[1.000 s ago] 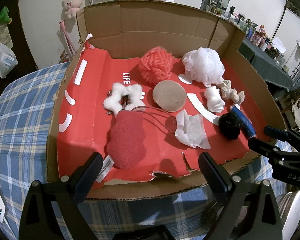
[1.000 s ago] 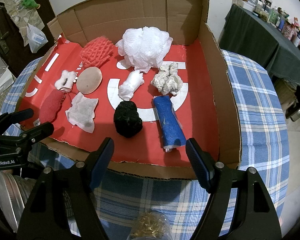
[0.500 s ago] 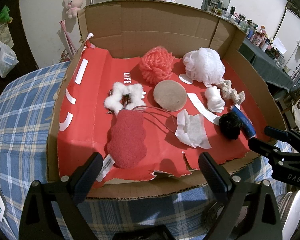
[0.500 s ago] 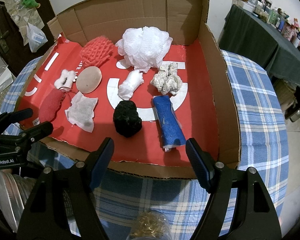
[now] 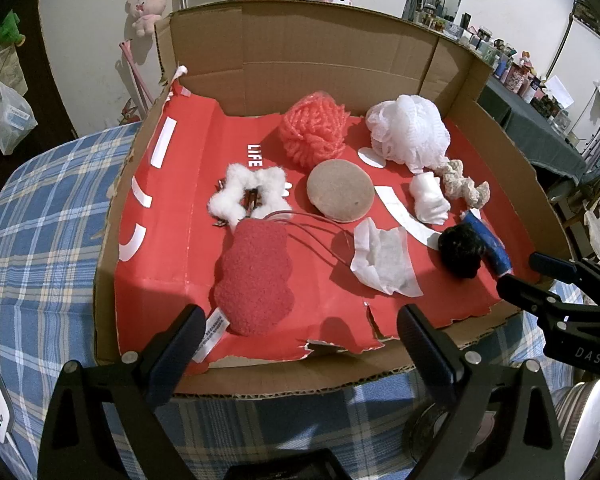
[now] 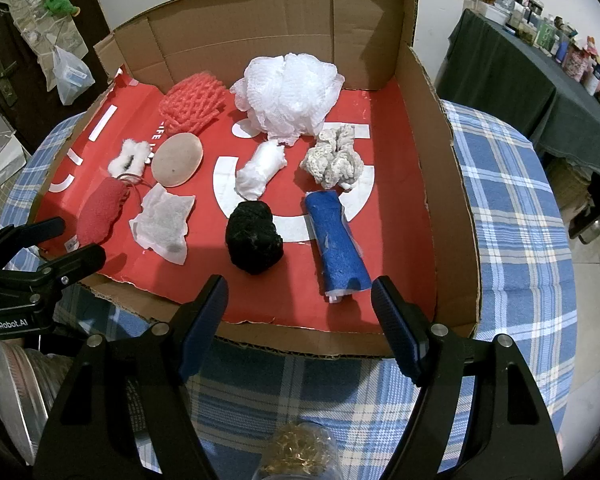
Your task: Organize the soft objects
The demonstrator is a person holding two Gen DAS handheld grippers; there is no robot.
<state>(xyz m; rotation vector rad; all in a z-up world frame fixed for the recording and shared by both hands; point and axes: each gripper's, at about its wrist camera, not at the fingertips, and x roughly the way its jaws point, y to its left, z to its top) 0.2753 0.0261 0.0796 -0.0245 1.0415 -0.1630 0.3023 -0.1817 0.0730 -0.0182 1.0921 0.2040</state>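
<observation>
Grippers: left gripper (image 5: 298,330) and right gripper (image 6: 300,300) are held spread and empty just short of the near wall of the cardboard box (image 6: 454,200), presumably so the whole layout can be surveyed before a pick
Soft objects: all are laid apart on the red liner (image 5: 172,256) inside the box, so each can be grasped singly
Left side: red fleece pouch (image 5: 256,278) is nearest the left jaws, with the tissue (image 5: 384,260) beside it
Right side: black pompom (image 6: 254,238) and blue roll (image 6: 336,246) are nearest the right jaws
Back row: coral mesh ball (image 5: 314,128) and white mesh puff (image 6: 288,92) are set by the rear wall
Foreground: a gold-filled jar (image 6: 300,454) is glimpsed, though it is hard to identify
Change: nothing is seen to have moved since a second ago; both grippers are kept where they were
</observation>
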